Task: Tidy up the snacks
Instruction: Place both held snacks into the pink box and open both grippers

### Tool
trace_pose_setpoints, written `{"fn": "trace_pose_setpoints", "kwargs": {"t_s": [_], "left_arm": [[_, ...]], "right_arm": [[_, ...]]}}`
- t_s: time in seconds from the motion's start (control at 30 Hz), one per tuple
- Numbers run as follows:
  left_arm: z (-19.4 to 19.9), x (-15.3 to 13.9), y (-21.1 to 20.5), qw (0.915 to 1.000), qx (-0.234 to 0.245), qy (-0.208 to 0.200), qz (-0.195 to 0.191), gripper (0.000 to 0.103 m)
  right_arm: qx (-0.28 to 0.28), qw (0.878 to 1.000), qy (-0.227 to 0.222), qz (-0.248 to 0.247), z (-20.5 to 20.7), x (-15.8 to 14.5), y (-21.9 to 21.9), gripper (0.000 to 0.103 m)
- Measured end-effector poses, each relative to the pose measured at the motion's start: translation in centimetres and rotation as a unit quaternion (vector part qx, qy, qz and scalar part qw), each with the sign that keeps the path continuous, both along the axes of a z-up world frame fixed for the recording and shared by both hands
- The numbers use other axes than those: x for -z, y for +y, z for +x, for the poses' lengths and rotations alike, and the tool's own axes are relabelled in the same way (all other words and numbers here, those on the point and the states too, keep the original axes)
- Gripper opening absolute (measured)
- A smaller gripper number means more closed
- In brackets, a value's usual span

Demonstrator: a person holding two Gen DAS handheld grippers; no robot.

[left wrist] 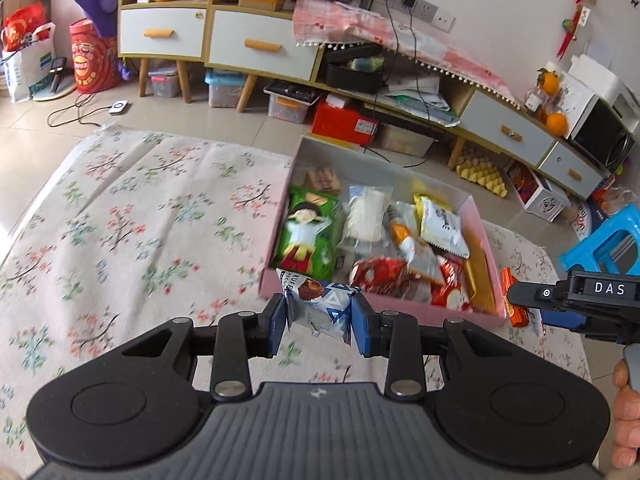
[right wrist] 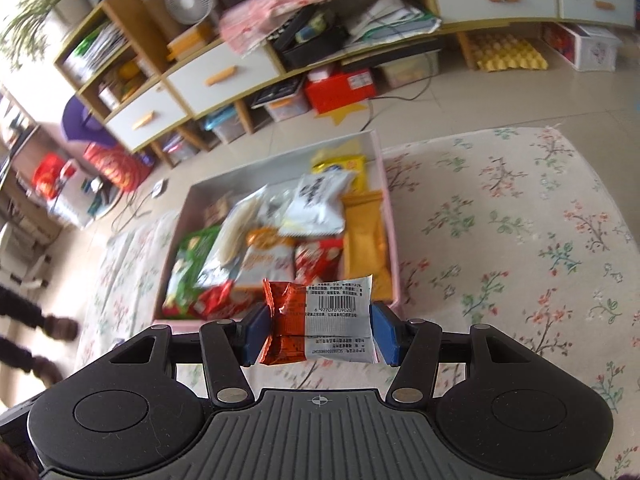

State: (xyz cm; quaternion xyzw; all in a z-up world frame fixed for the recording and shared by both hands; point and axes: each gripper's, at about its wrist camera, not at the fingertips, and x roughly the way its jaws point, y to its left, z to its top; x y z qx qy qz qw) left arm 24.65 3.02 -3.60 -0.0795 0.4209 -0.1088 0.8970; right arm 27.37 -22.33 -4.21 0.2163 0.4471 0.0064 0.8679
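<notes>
Orange-and-silver packet (right wrist: pixel 320 318) lies crosswise, pinched in the right claw (right wrist: pixel 318 330); left claw (left wrist: pixel 319 316) grips a blue-white chocolate wrapper (left wrist: pixel 320 306).

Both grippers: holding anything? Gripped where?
Left gripper: blue-and-white chocolate packet, clamped across its sides. Right gripper: orange-and-silver packet, gripped at its two ends.

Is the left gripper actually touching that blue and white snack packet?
Touching. In the left wrist view, the left gripper has both blue pads pressed against the ends of the blue and white snack packet, which hangs between them above the floral cloth.
</notes>
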Motion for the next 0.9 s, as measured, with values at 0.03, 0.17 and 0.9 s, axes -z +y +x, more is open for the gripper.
{"fn": "trace_pose_setpoints", "kwargs": {"t_s": [0.03, 0.17, 0.9], "left_arm": [[0.3, 0.1, -0.2, 1.0000, 0.002, -0.001, 0.000, 0.032], [1.6, 0.3, -1.0, 0.9999, 0.014, -0.004, 0.002, 0.032], [4.6, 1.8, -2.0, 0.9981, 0.049, -0.035, 0.013, 0.043]], "right_arm": [[0.007, 1.000, 0.000, 0.001, 0.2, 0.1, -0.4, 0.054], [0.023, 1.000, 0.003, -0.002, 1.0, 0.7, -1.4, 0.055], [-0.001, 1.000, -0.019, -0.005, 4.2, 2.3, 1.6, 0.063]]}}
